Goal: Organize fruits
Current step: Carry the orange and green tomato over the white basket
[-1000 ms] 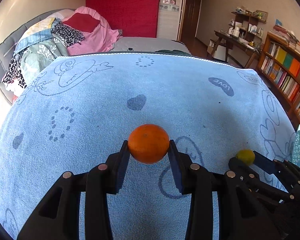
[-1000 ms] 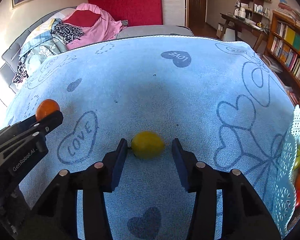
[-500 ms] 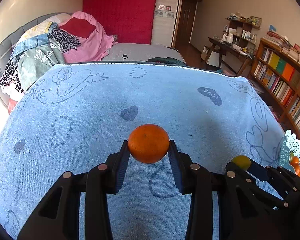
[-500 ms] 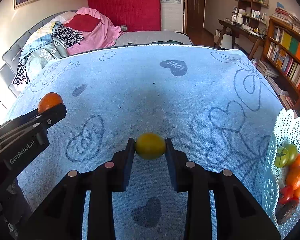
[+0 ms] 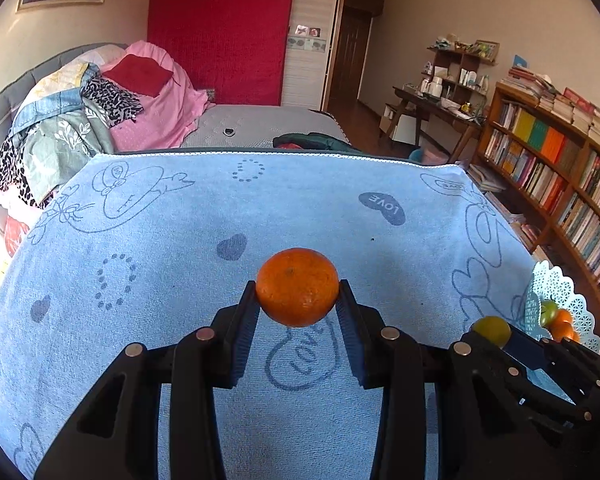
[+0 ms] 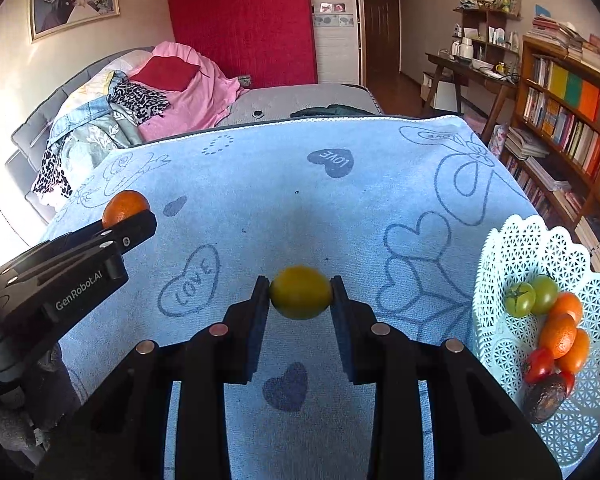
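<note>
Above the blue towel point(image 5: 148, 216), left tongs point(image 5: 298, 304) clamping orange point(image 5: 297, 286), right tongs point(image 6: 301, 294) clamping lemon point(image 6: 301, 292)

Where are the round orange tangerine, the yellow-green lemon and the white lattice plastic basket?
Round orange tangerine point(image 5: 297, 286): left wrist view, front face.
Yellow-green lemon point(image 6: 301, 292): right wrist view, middle of the rind.
White lattice plastic basket point(image 6: 512, 252): right wrist view, bare far wall.

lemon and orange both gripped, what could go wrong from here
1. The lemon is pinched only at its narrow ends by the right gripper, so it might squirt out.
2. The white lace basket already holds fruit; a dropped orange could roll out.
3. The left gripper travels beside the right; they may bump.
</note>
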`<state>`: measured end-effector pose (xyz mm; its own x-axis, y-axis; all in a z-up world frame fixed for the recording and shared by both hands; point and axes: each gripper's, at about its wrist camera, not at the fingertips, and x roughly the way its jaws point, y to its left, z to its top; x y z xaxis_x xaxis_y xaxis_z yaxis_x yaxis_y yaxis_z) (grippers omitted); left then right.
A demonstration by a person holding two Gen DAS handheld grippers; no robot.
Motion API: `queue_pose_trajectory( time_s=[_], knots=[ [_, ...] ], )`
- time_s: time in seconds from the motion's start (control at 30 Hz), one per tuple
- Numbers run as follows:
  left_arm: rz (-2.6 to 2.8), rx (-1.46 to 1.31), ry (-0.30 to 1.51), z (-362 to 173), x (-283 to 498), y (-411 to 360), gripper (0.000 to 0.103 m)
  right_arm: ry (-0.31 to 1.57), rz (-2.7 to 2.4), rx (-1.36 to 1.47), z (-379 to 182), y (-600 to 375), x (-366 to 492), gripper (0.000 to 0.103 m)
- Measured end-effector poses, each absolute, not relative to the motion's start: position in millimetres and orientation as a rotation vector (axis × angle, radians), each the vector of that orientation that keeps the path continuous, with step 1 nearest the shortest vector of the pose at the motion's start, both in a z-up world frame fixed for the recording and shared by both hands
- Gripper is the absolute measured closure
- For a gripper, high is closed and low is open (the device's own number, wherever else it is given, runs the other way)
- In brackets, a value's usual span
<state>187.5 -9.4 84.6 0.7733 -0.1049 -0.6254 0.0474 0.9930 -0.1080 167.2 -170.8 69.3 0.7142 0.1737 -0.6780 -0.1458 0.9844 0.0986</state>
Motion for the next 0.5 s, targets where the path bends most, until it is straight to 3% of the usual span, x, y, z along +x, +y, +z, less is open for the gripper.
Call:
queue_pose_trajectory(
  time_s=[0.5],
  knots=[
    [-0.193,-0.022,0.579,116,150,-47,0.063,0.666,0.115,0.113,103,-214,120,0.071]
  ],
)
